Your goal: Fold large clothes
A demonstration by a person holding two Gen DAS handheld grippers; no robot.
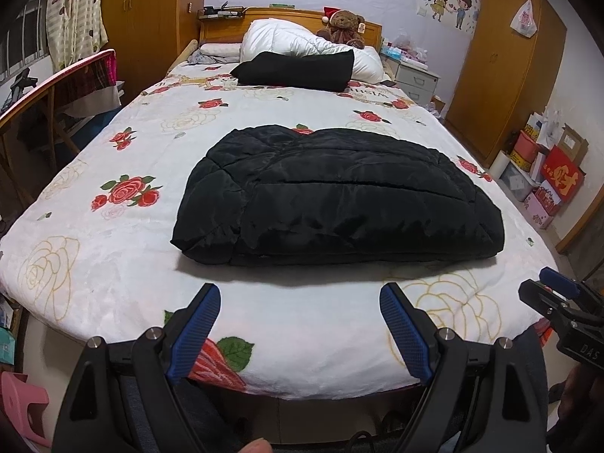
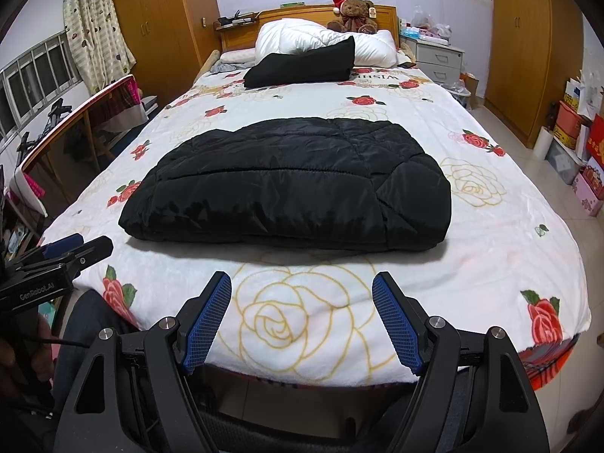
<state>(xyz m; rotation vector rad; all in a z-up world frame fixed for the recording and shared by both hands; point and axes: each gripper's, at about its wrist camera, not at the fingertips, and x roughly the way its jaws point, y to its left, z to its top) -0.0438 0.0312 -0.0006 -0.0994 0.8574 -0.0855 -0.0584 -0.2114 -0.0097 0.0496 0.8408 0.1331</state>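
Folded black jacket (image 1: 339,196) lies mid-bed (image 1: 113,256), its underside hidden. Left tongs (image 1: 300,324) and right tongs (image 2: 302,313) both spread wide, empty, near the foot edge, apart from jacket.

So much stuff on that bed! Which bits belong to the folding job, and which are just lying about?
Part of the job:
- black padded jacket, folded, mid-bed
- left gripper and right gripper, both open and empty

Just lying about:
- black bundle
- white duvet
- teddy bear
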